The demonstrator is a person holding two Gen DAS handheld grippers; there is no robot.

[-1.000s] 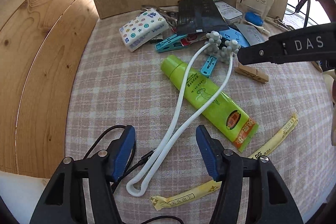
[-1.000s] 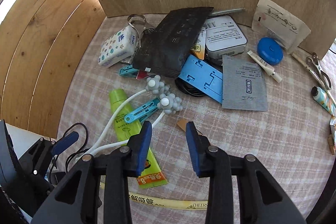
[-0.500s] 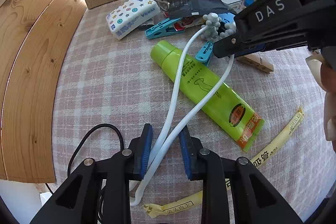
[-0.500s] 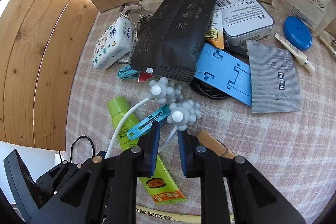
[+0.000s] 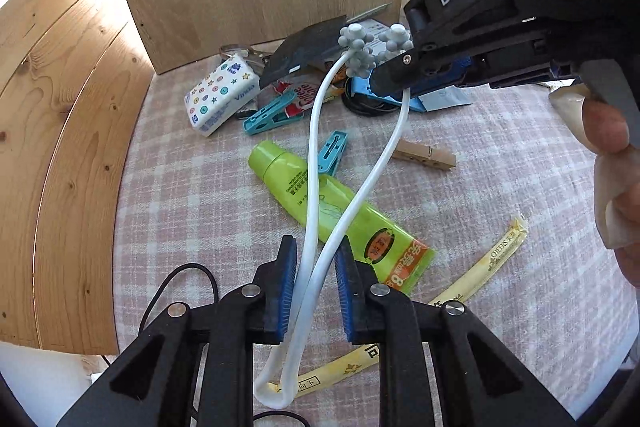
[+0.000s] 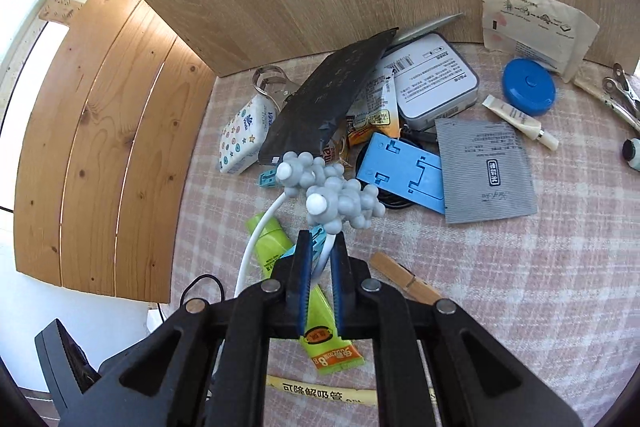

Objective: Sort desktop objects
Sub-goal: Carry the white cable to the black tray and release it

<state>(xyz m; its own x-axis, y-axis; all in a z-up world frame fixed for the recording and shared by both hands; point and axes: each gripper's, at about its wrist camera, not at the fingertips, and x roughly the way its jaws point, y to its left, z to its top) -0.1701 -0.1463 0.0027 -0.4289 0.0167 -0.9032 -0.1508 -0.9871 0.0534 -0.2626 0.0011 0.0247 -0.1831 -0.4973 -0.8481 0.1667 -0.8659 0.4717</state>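
A white U-shaped massager (image 5: 314, 155) with grey knobbly balls (image 6: 340, 203) hangs above the checked cloth, over a green tube (image 5: 280, 171). My left gripper (image 5: 316, 247) is closing, and its blue pads press on both white arms near the looped end. My right gripper (image 6: 322, 239) is shut on one arm just below a grey ball. In the left wrist view the right gripper (image 5: 380, 87) holds the ball end up, with a person's hand (image 5: 608, 131) behind it.
Under the massager lie a blue peg (image 5: 334, 151), a wooden peg (image 6: 404, 279) and a yellow sachet (image 5: 492, 259). A pile at the back holds a tissue pack (image 5: 220, 99), black pouch (image 6: 332, 95), blue stand (image 6: 404, 171), grey sachet (image 6: 484, 171) and tin (image 6: 432, 83). Wooden panels wall the back and left.
The left jaws have drawn in around the two white arms. The right jaws have shut on the arm under the ball and raised that end off the cloth.
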